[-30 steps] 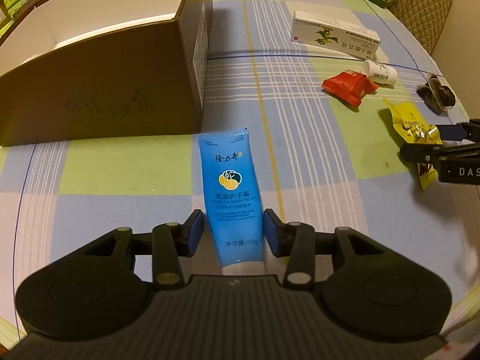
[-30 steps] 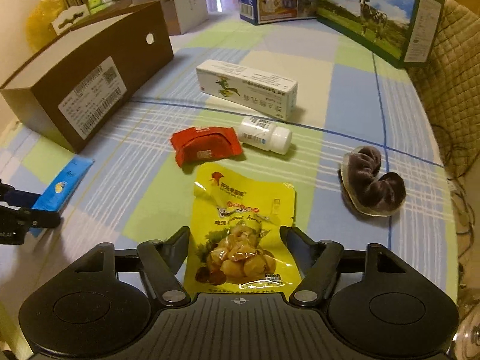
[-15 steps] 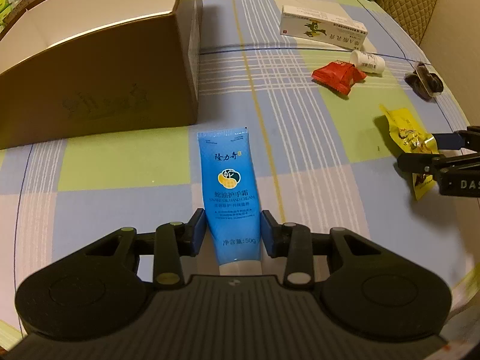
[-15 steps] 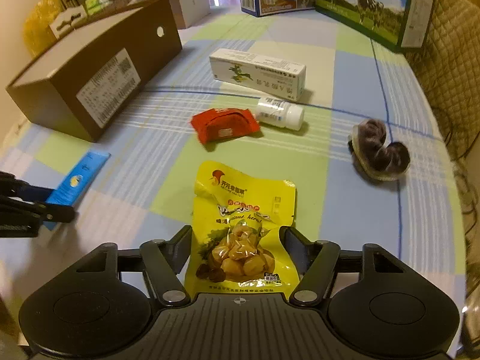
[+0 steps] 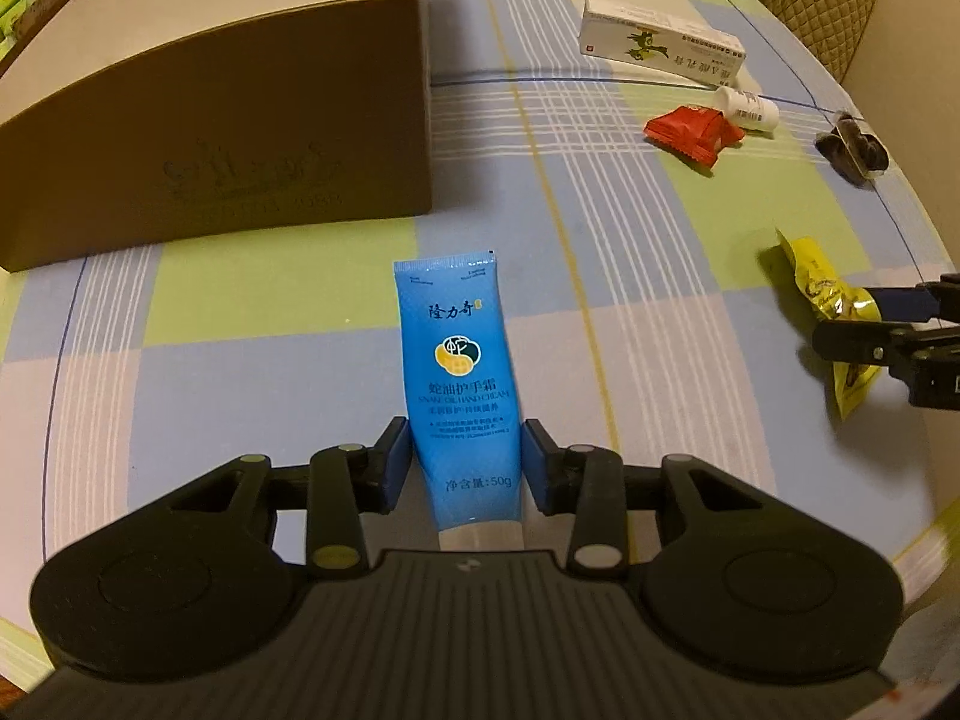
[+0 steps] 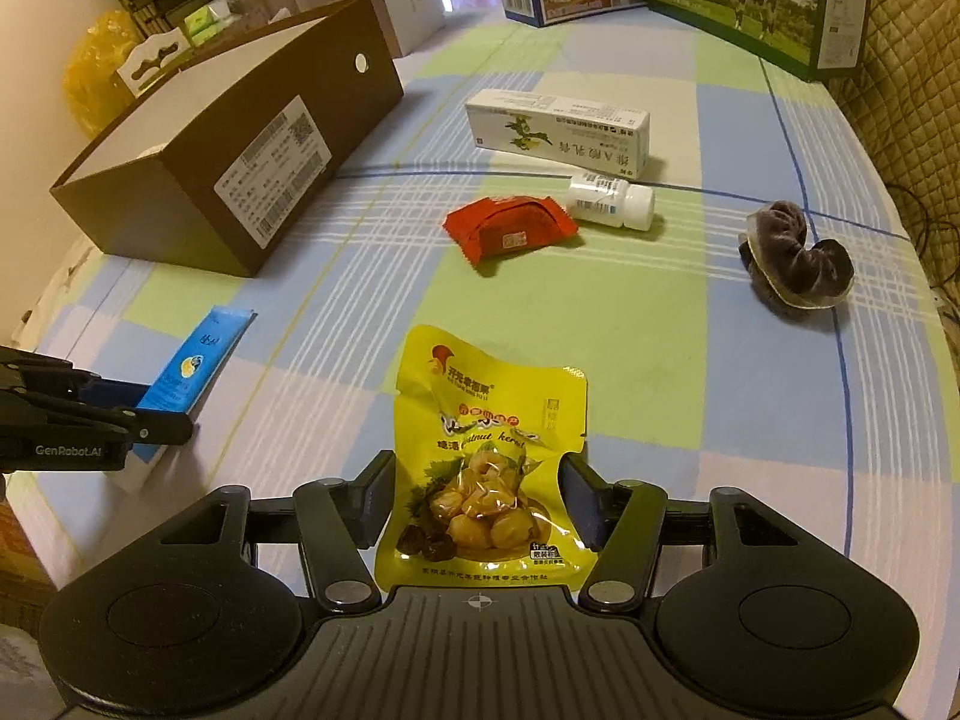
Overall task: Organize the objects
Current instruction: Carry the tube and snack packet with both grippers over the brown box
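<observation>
Taking the open brown cardboard box (image 6: 240,162) as landmark: its tall side wall rises directly beyond the blue hand-cream tube (image 5: 462,384), blocking a straight forward path at table height. Between that wall and the tube's sealed end lies a bare strip of checked tablecloth (image 5: 270,276). To the box's right a wide bare lane runs across the cloth. Farther right, well apart from the box, stand a red foil packet (image 6: 510,225), a small white bottle (image 6: 612,201) and a long white carton (image 6: 558,132), clustered close together.
</observation>
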A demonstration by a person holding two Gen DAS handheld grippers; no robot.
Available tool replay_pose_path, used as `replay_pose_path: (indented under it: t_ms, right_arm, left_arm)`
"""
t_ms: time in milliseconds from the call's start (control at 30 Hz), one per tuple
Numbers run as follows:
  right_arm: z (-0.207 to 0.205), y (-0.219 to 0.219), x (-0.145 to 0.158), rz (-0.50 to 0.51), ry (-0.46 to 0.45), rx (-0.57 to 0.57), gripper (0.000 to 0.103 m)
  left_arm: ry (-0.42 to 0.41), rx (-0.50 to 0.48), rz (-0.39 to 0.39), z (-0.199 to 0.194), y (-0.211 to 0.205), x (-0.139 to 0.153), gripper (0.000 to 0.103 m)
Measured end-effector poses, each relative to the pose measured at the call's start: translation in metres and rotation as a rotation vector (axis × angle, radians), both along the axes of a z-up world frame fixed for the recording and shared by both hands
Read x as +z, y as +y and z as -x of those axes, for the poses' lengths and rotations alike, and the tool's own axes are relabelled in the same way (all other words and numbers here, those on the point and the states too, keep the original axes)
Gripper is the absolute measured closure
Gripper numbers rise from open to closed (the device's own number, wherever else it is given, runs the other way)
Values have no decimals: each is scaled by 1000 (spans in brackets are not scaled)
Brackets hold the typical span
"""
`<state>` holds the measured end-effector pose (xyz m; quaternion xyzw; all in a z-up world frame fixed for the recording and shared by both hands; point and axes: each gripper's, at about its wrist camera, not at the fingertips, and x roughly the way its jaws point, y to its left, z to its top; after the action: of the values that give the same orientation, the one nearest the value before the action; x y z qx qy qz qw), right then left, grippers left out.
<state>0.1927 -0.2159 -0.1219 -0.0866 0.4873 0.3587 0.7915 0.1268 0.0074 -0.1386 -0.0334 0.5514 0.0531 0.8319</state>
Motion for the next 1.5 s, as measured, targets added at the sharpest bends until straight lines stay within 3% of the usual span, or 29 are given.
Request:
replay_pose_path:
  t_ms: [267,767,1167,1500]
  right_arm:
    - [5,3,3,-8,4,-12,48]
    - [17,31,42,-95,-16,32,48]
    - [30,91,95,-225,-55,133,48]
    - [25,164,117,-305,-60,188,48]
  left_arm:
    - [-25,-24,-4,3,0,6,70]
    - [-120,-5,12,32,31,56,70]
    - [-228,22,-3,43,74,112,70]
    - [-289,21,-20,31,118,137,70]
